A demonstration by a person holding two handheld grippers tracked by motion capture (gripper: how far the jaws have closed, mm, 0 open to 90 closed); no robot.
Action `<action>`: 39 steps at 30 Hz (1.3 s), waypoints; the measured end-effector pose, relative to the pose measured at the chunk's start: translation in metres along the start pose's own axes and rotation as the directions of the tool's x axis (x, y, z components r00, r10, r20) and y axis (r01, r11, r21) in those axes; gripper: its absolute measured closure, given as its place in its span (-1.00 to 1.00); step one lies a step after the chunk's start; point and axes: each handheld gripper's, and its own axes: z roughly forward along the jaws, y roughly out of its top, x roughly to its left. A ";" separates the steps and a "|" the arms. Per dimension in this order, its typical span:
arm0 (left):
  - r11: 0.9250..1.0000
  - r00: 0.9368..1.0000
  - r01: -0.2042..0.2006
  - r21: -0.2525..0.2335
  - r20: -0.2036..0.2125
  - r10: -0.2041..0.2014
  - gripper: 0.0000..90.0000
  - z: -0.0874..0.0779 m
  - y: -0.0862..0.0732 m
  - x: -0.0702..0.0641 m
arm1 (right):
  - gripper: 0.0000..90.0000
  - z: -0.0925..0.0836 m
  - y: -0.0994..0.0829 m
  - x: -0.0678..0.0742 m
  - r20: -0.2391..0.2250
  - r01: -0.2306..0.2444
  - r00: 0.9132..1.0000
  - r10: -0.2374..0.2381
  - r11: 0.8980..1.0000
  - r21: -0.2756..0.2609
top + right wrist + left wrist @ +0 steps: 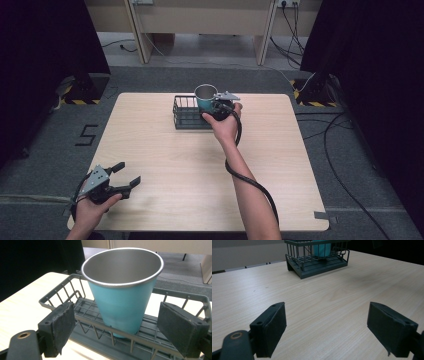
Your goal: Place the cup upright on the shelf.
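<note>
A teal cup [122,302] with a steel rim stood upright, centre frame. It sat inside a dark wire basket [62,293].

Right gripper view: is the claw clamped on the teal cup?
No, the right claw is open, its pads standing clear of the teal cup, which sits upright in the wire basket.

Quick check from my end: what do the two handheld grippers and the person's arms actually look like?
Both grippers are black two-jaw tools. The left gripper carries a grey three-cornered plate on top; the right gripper has one too, and a thick black cable trails from it along the forearm. Up close, the pads are flat, dark rectangular blocks, slightly worn, with screw holes in the jaw tops. The forearms are bare, with no sleeves in sight.
</note>
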 end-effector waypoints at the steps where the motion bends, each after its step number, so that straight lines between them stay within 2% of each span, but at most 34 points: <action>1: 1.000 1.000 0.001 -0.001 0.000 -0.001 -0.66 0.000 0.000 0.000 | -0.65 -0.002 -0.001 0.000 -0.002 -0.002 1.000 0.002 1.000 -0.002; 11: 1.000 1.000 0.003 0.001 0.001 -0.003 -0.66 0.000 0.000 0.000 | -0.65 -0.019 -0.007 -0.004 -0.028 -0.026 0.999 0.026 1.000 -0.017; 24: 1.000 1.000 0.005 0.003 0.000 -0.005 -0.66 0.001 0.000 0.000 | -0.64 -0.042 -0.018 -0.009 -0.046 -0.021 0.999 0.019 0.999 -0.038; 30: 1.000 1.000 0.002 0.007 0.000 -0.002 -0.66 0.001 -0.001 0.000 | -0.64 -0.054 -0.028 -0.016 -0.039 -0.013 0.999 0.012 1.000 -0.028; 39: 1.000 1.000 0.003 0.006 -0.006 -0.003 -0.66 0.001 0.000 0.000 | -0.64 -0.077 -0.044 -0.035 -0.005 -0.018 1.000 0.017 1.000 -0.018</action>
